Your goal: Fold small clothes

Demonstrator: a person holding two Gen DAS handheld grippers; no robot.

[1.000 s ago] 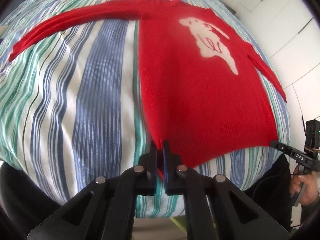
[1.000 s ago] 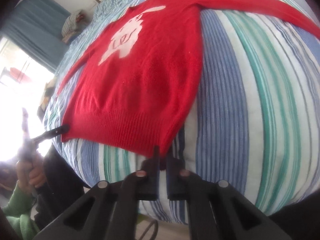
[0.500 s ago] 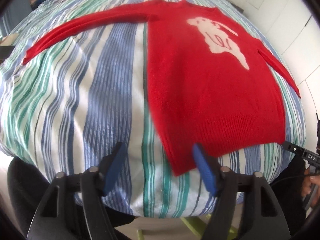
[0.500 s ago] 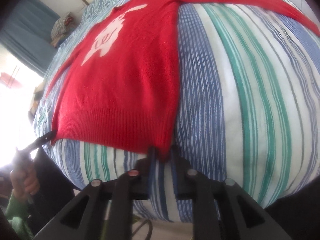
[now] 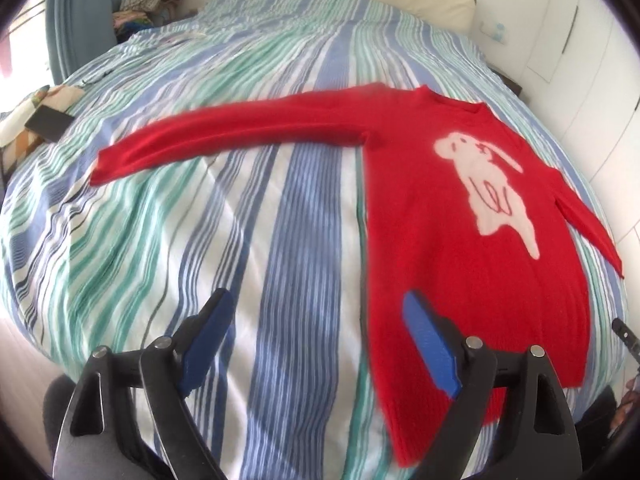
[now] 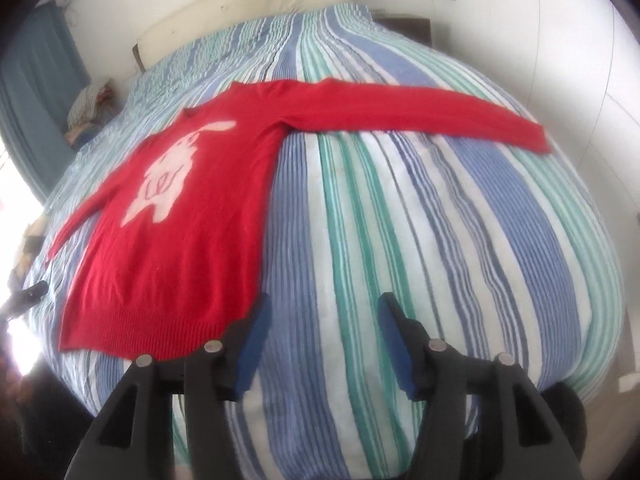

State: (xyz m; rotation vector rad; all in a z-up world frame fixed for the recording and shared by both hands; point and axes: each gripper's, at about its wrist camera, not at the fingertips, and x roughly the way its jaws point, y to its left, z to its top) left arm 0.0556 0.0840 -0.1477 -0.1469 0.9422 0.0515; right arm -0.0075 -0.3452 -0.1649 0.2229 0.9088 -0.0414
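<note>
1. Red sweater (image 5: pixel 460 248) with a white rabbit motif (image 5: pixel 484 188) lies flat, face up, on the striped bedspread (image 5: pixel 240 240).
2. One long sleeve (image 5: pixel 240 132) stretches out sideways across the stripes; in the right wrist view the other sleeve (image 6: pixel 420 116) does the same on the opposite side.
3. Left gripper (image 5: pixel 316 344) hangs over the bed's near edge, jaws spread wide and holding nothing; its right blue pad (image 5: pixel 428 344) is over the sweater's lower body.
4. Right gripper (image 6: pixel 324 344) is likewise spread wide and empty, its left finger just beside the ribbed hem (image 6: pixel 152 332).
5. Cream headboard (image 6: pixel 248 4) stands at the far end, with a pile of clothes (image 5: pixel 148 0) beside the blue curtain (image 5: pixel 72 12).
</note>
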